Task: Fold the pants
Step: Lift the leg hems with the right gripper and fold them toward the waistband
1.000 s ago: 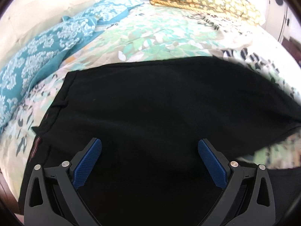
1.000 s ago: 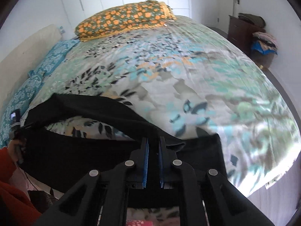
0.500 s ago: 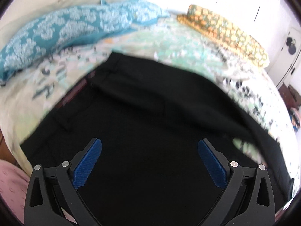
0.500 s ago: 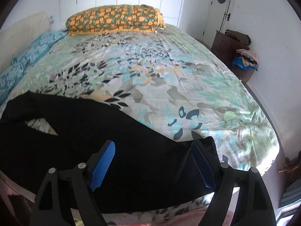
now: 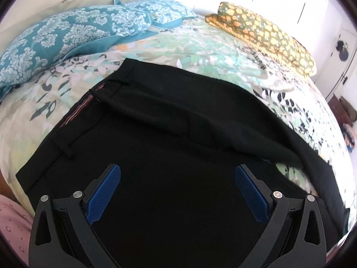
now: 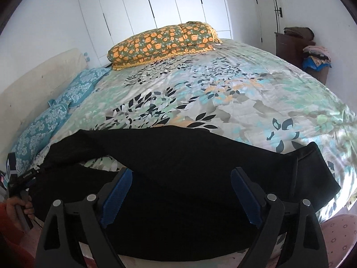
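Trousers (image 5: 178, 134) lie flat along the bed's (image 6: 223, 93) near edge, one leg over the other. My left gripper (image 5: 177, 192) is spread; my right gripper (image 6: 180, 194) is opening, empty. Soft, limp cloth; I'd pinch waistband and hems.

A wide bed with a floral sheet in mint, grey and black leaves (image 6: 223, 93) fills the room. At its far end lies an olive cushion printed with orange flowers (image 6: 162, 42), and along the left edge teal pillows with white damask pattern (image 5: 67, 35) lean against a cream padded headboard (image 6: 38, 78). Behind, white wardrobe doors with dark slim handles (image 6: 156, 6) line the wall. To the right, a white door (image 6: 267, 11), then a dark wooden dresser (image 6: 287, 47) piled with clothes (image 6: 316, 55). Bright daylight washes the walls.
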`<action>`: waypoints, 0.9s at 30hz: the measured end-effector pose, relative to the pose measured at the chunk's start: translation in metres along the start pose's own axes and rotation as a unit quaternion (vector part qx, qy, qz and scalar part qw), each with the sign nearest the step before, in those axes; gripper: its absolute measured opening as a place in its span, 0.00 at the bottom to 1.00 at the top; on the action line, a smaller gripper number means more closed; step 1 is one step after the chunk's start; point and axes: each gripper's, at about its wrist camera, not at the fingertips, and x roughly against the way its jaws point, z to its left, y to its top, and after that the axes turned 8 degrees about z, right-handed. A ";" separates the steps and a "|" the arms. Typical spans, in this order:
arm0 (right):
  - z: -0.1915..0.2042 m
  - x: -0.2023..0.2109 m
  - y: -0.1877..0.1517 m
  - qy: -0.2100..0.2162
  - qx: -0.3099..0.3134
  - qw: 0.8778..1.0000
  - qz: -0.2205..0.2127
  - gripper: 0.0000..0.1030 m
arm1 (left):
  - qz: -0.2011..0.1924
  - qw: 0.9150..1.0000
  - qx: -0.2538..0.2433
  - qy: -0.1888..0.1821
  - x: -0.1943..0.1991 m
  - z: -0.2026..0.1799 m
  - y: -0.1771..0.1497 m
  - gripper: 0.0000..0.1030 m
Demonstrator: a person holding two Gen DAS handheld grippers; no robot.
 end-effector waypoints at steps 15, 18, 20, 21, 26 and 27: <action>-0.096 0.029 0.032 0.056 -0.234 0.970 -0.020 0.87 | -0.003 1.000 0.002 0.008 0.003 0.003 0.001 0.99; -0.103 0.041 0.047 0.089 -0.263 0.961 -0.014 0.87 | -0.001 1.000 0.017 0.005 0.003 0.007 0.002 0.99; -0.101 0.037 0.044 0.124 -0.290 0.949 0.017 0.87 | 0.001 1.000 0.021 0.005 0.002 0.008 0.003 0.99; -0.097 0.032 0.037 0.140 -0.304 0.942 0.037 0.87 | 0.003 1.000 0.021 0.005 0.001 0.007 0.003 0.99; -0.066 -0.024 -0.015 0.178 -0.345 0.911 0.139 0.87 | 0.003 1.000 0.014 0.010 0.001 0.004 0.001 0.99; -0.063 -0.037 -0.023 0.166 -0.348 0.910 0.152 0.87 | 0.004 1.000 0.011 0.011 0.001 0.004 0.001 0.99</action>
